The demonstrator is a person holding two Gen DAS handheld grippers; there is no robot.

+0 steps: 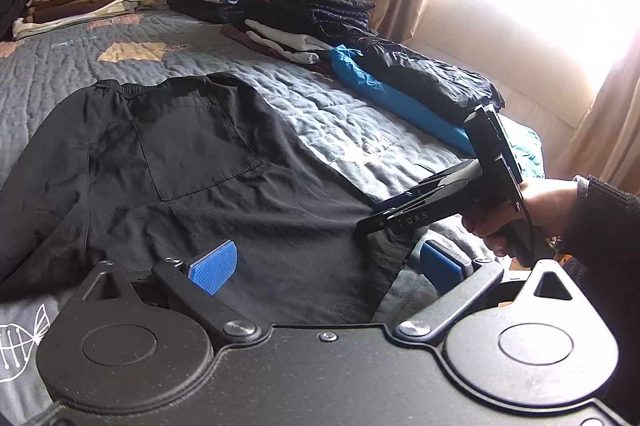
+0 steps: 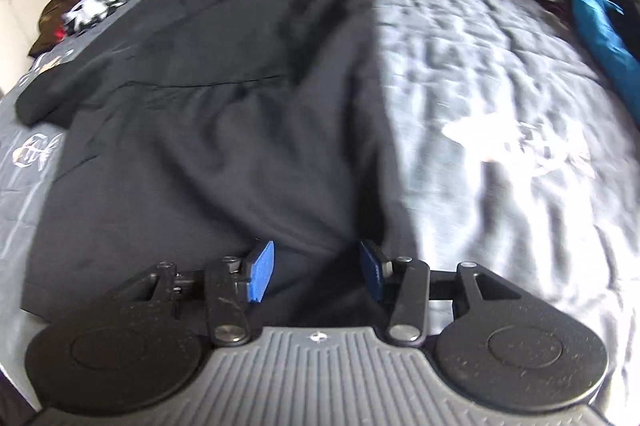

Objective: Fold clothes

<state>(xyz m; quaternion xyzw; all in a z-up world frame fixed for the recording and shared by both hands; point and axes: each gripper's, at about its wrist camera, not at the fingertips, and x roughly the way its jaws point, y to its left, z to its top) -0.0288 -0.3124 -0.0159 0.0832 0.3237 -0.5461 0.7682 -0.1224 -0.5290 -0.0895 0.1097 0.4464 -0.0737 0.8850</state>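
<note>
A: Where's the garment?
B: The black trousers [image 1: 192,162] lie spread flat on the grey quilted bed [image 1: 344,114], waistband toward the headboard, back pocket facing up.
A: And the left hand-held gripper [image 1: 320,266]?
B: Wide open over the near cloth, holding nothing.
A: The right hand-held gripper [image 2: 316,266]?
B: Partly open at the trousers' right edge; fabric sits between its blue pads [image 2: 260,270], unpinched.
A: Further right?
B: Folded stacks [image 1: 304,6], a blue garment [image 1: 396,98].
</note>
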